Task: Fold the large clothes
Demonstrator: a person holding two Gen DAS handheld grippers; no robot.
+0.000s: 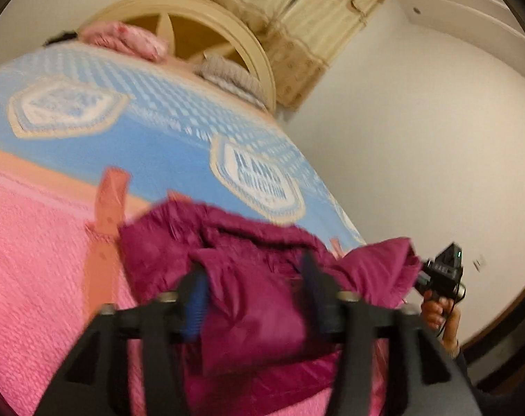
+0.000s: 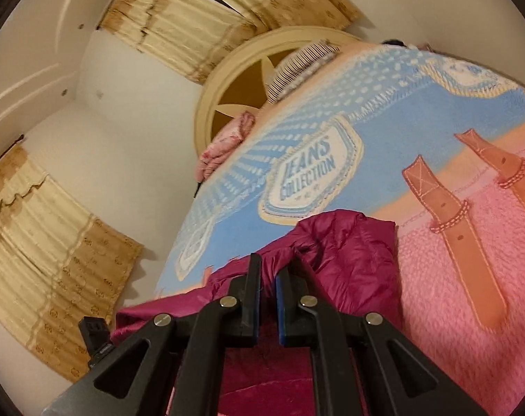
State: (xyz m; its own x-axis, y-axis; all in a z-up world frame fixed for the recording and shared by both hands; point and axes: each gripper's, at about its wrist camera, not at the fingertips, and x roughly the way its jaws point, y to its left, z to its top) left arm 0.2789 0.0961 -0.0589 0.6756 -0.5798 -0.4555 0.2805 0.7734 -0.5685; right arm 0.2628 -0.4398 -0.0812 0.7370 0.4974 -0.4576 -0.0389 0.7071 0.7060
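Garment: crumpled magenta quilted puffer jacket [image 1: 248, 277] on the pink-and-blue printed bedspread [image 1: 37, 260], long axis about 9-to-3 | left gripper [image 1: 254, 291] spread, jacket bulging between its fingers at 12 o'clock | right gripper [image 2: 269, 277] nearly pressed together; pinch on the jacket's edge cannot be confirmed; both about equally near.

From my end I count one magenta puffer jacket [image 2: 349, 253], two grippers, one bed blanket [image 2: 453, 277] with two printed belt straps [image 2: 453, 242], and two curtains [image 2: 54, 260].
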